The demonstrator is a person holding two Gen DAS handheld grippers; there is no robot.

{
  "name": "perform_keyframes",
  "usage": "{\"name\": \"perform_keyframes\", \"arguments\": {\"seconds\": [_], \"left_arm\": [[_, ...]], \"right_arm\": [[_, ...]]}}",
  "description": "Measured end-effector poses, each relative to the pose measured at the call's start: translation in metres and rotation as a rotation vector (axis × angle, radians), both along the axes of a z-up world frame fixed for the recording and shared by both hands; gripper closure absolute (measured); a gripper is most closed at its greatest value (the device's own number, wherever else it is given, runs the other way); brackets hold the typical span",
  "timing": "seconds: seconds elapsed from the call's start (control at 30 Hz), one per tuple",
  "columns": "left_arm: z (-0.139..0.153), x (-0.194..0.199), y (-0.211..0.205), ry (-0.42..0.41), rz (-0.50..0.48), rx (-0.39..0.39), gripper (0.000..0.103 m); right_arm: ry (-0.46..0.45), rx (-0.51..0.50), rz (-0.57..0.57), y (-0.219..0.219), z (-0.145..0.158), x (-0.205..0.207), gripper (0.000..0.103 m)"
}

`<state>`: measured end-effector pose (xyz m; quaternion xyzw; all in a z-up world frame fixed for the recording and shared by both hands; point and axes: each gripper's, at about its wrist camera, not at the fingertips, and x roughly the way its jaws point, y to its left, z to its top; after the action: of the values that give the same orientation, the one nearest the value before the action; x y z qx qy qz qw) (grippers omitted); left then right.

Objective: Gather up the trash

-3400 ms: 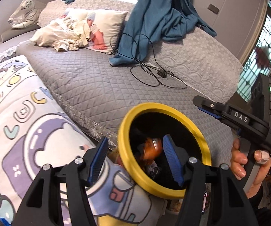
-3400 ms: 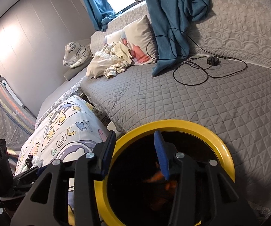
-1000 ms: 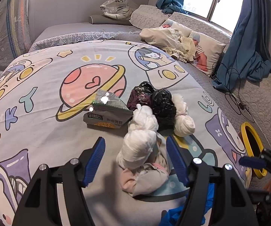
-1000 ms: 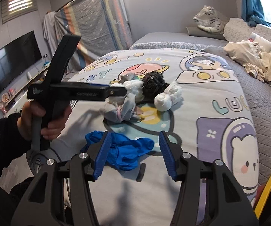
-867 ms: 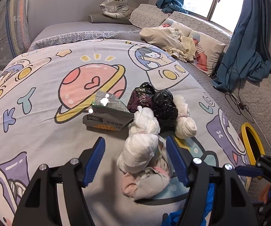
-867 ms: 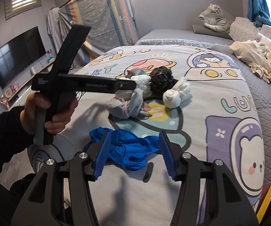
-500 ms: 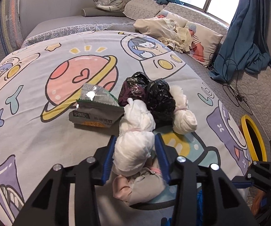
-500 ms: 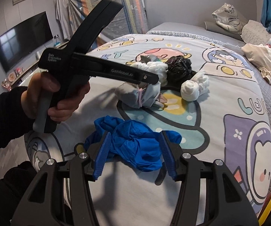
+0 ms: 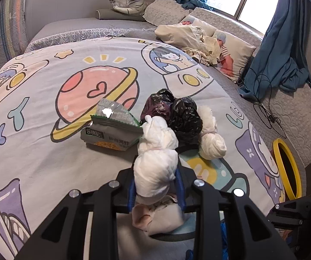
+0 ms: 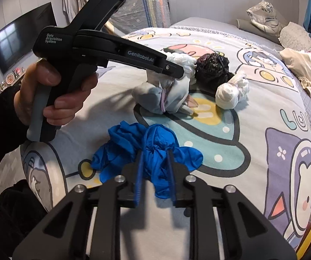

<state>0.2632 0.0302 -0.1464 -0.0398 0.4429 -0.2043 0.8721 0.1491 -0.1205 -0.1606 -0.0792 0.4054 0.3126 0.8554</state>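
Trash pile's packed tight around the black bag (image 9: 185, 117): snack packet (image 9: 112, 130) left of it, white bundles touching in front and right. Bedspread (image 9: 47, 151) further left lies bare, easy pass.

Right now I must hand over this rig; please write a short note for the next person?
Left hand-held gripper: shut on the white tied bag, not lifted yet.
Right hand-held gripper: jaws closing, crumpled blue gloves between them.
On the cartoon blanket: two dark bags, another white bag, a grey snack packet, a grey bundle.
Yellow-rimmed bin stands at the bed's edge.
Done: nothing I can confirm from here.
Left: carry both grabs to the bin, then clear the rest.
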Motion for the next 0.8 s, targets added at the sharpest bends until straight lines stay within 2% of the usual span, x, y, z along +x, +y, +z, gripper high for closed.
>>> {"name": "perform_keyframes", "arguments": {"seconds": [0.2, 0.8], "left_arm": [[0.016, -0.011, 0.008, -0.028, 0.007, -0.015, 0.076], [0.051, -0.04, 0.017, -0.103, 0.035, -0.003, 0.076]], "right_arm": [[-0.02, 0.047, -0.008, -0.01, 0.014, -0.002, 0.088], [-0.09, 0.088, -0.089, -0.043, 0.041, -0.023, 0.088]]}}
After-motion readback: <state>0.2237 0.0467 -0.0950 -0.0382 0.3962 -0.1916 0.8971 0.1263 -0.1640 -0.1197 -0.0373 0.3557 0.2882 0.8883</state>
